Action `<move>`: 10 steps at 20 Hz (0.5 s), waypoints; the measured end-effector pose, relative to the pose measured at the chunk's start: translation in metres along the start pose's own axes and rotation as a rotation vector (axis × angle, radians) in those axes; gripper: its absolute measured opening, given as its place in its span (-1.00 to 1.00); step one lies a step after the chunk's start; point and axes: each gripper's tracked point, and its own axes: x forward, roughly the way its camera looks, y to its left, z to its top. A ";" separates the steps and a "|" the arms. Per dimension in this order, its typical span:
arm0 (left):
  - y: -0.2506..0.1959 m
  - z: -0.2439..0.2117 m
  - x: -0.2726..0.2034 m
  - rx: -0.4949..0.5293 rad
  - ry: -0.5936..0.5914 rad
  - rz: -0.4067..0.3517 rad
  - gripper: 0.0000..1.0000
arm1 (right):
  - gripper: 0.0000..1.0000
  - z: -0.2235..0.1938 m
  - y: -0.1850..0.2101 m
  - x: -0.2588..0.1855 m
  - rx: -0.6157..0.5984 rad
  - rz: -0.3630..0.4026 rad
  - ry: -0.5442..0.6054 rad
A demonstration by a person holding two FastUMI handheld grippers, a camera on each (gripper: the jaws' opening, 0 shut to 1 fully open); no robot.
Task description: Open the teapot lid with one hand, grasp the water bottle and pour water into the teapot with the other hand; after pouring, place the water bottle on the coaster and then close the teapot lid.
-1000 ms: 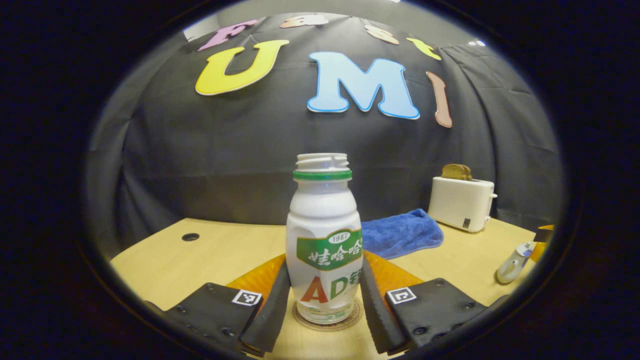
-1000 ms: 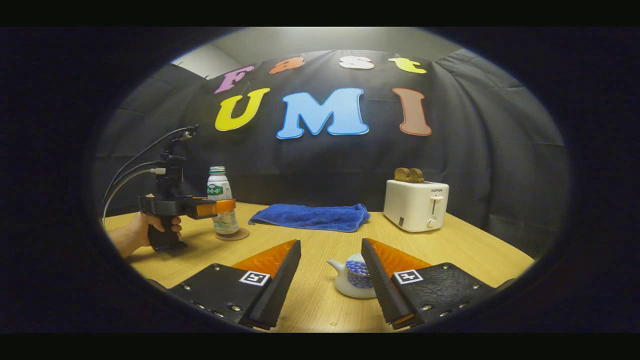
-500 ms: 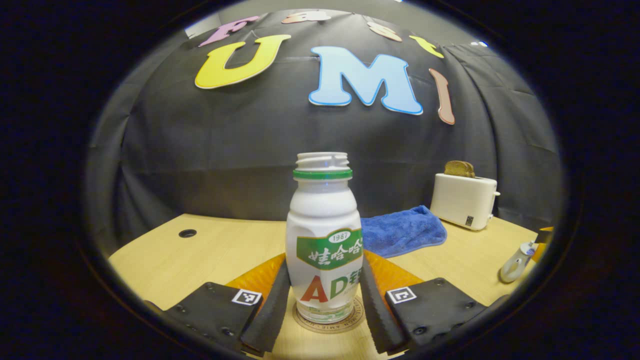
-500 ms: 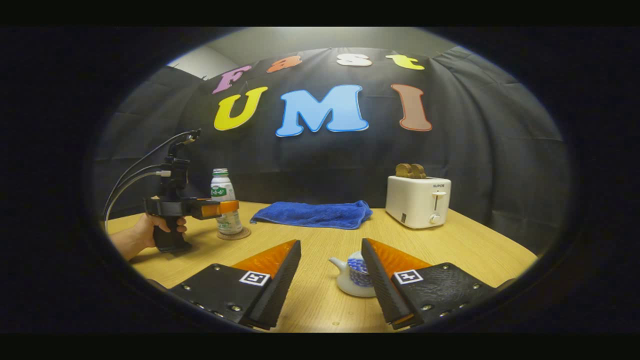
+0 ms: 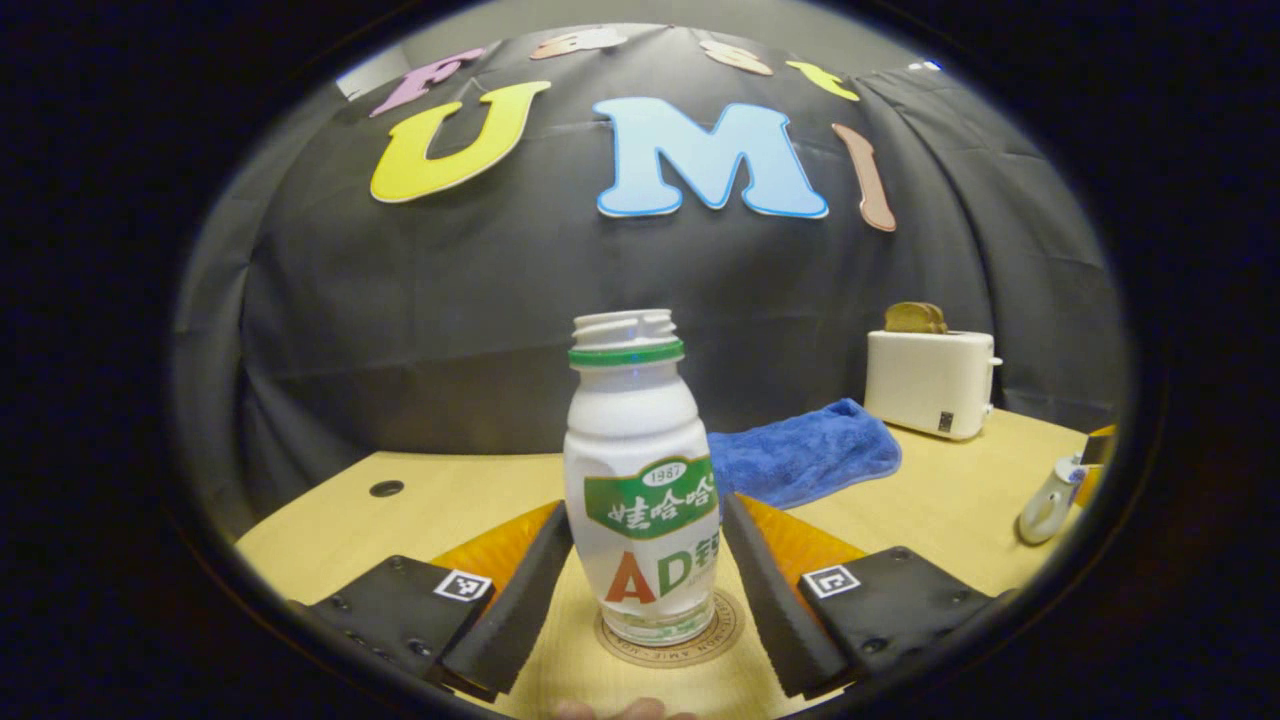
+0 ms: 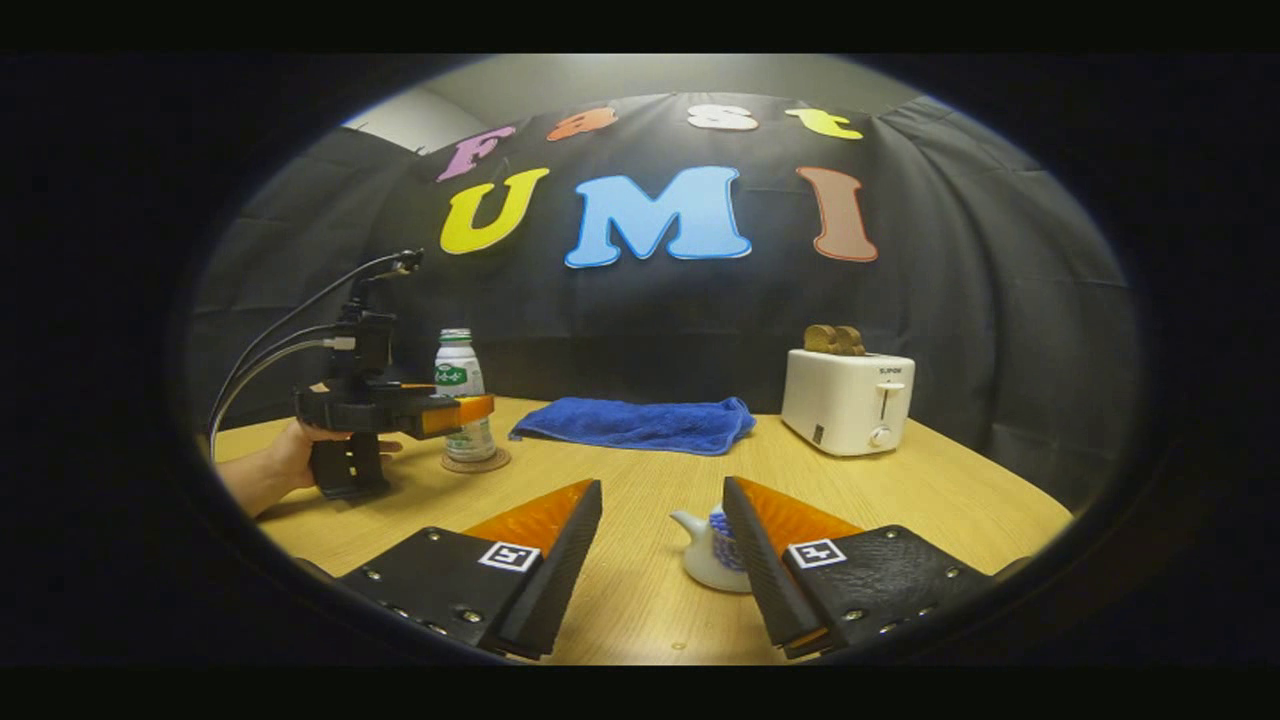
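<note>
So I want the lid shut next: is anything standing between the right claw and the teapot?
Nothing visible does. The right claw is open, and the small white teapot with blue pattern sits on bare wooden table just ahead, partly behind one finger.

The water bottle (image 5: 640, 480) carries a printed label. Lettering rings the coaster (image 5: 672, 640), too small to read. Square coded markers (image 5: 832, 580) sit on the left gripper (image 5: 645, 505) tongs.

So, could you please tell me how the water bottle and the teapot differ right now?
The water bottle is tall, upright and uncapped, standing on the coaster; the teapot is short and squat, sitting directly on the table. The bottle stands between the left tongs, while the teapot sits just ahead of the right tongs, partly hidden by one finger. Both are mainly white.
</note>
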 end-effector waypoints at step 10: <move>0.004 0.003 -0.033 -0.041 -0.002 0.035 1.00 | 0.51 0.004 0.002 -0.001 -0.004 0.009 -0.014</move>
